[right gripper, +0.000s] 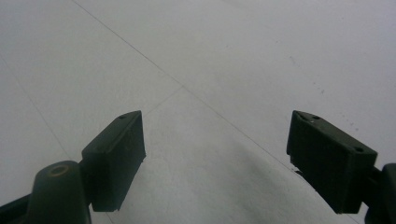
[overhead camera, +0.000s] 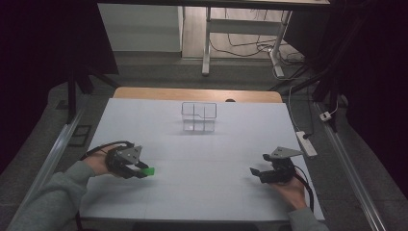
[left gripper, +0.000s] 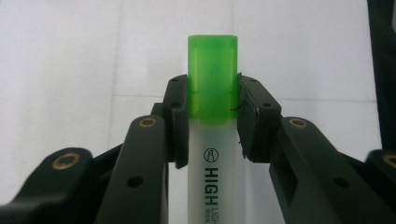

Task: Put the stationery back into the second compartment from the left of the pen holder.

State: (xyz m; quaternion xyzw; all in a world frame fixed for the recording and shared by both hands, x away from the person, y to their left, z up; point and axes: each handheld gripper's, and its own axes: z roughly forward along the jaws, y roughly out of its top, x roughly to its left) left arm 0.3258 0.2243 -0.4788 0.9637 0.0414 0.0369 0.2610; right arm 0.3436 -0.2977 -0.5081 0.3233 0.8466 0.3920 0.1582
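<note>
Left tool point(left gripper: 212, 116) clamps highlighter point(left gripper: 212, 93), seemingly level; right tool point(right gripper: 215, 154) gapes, palm-up.

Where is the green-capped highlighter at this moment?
The highlighter is clamped between the jaws of the left gripper near the table's front left in the high view, its green cap sticking out past the jaws, well short of the clear organizer.

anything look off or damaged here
Nothing stands out. The left tongs grip the green-capped highlighter squarely, the right tongs stand open over the bare white table, and the clear organizer sits upright at the far side.
</note>
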